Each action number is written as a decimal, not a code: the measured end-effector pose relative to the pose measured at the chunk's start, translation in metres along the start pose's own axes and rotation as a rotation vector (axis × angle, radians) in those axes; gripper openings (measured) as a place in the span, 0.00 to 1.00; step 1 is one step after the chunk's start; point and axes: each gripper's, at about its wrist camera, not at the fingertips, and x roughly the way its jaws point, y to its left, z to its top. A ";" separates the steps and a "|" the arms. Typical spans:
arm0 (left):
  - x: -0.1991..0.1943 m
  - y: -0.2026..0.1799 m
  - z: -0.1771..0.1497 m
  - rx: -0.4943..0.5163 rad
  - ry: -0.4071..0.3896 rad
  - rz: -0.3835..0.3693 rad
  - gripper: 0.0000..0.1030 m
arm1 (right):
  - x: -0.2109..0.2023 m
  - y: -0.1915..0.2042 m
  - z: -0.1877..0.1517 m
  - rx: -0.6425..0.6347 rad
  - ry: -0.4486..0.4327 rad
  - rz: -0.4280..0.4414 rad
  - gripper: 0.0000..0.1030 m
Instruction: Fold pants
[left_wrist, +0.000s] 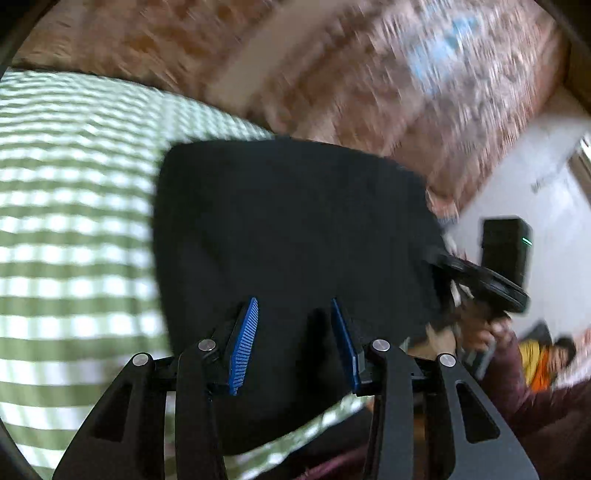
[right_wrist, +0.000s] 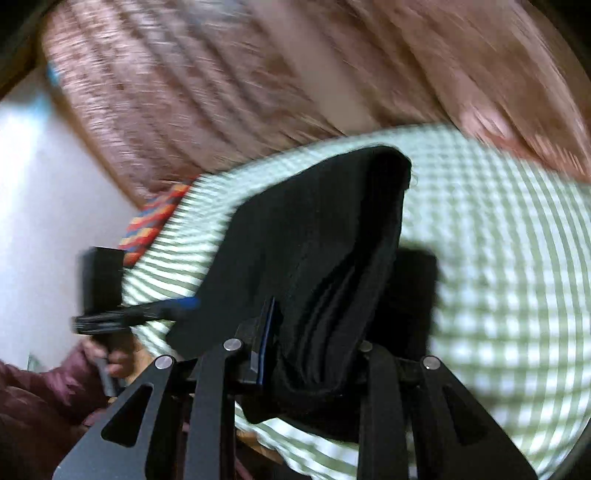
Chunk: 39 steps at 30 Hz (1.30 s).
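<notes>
The black pants lie folded into a thick bundle on a green and white checked cloth. My left gripper has its blue pads apart, with the near edge of the pants between them; whether they press the cloth is unclear. My right gripper is closed around a thick stack of the pants' folded layers at the bundle's right end. In the left wrist view the right gripper grips the bundle's right edge. In the right wrist view the left gripper sits at the bundle's left edge.
The checked cloth covers the work surface. Behind it lies a brown patterned blanket. A white wall and a black box are at the right in the left wrist view. A colourful striped fabric lies left of the cloth.
</notes>
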 end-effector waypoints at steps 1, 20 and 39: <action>0.007 -0.005 -0.004 0.019 0.018 -0.003 0.38 | 0.007 -0.012 -0.008 0.043 0.013 0.000 0.24; -0.008 -0.011 0.013 0.015 -0.048 -0.017 0.38 | -0.039 -0.010 -0.042 0.183 -0.059 -0.030 0.45; 0.012 -0.016 -0.026 0.110 0.091 0.037 0.38 | -0.019 -0.021 -0.078 0.112 0.011 -0.199 0.10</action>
